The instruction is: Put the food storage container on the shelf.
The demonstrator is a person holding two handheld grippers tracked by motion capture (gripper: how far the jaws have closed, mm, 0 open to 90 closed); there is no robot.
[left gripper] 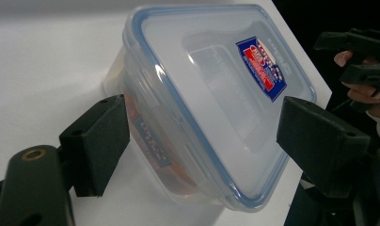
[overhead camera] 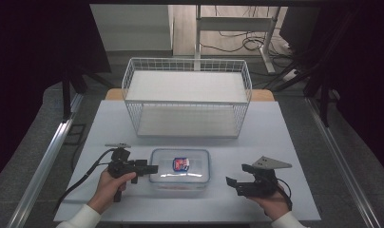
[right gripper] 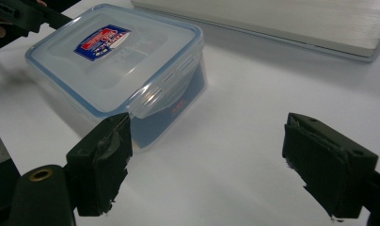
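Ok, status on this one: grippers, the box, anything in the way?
Left gripper open at the box's end. Right gripper open, apart from it. Lidded plastic box flat on the table, lid on. Nothing between.

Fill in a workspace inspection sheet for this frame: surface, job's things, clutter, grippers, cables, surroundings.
Surface: white table, clean, no spills seen.
Job's things: clear plastic food container near the front edge, blue-sealed lid on, red and blue label on top; one side latch looks flipped up in the right gripper view.
Clutter: white wire two-tier rack at the back, both shelves bare.
Grippers: left gripper open, jaws either side of the container's end, contact not clear; right gripper open, apart from the container.
Cables: black cable trails from the left gripper off the table; more cables on the floor behind.
Surroundings: dark curtains, metal frame rails, desk legs beyond.
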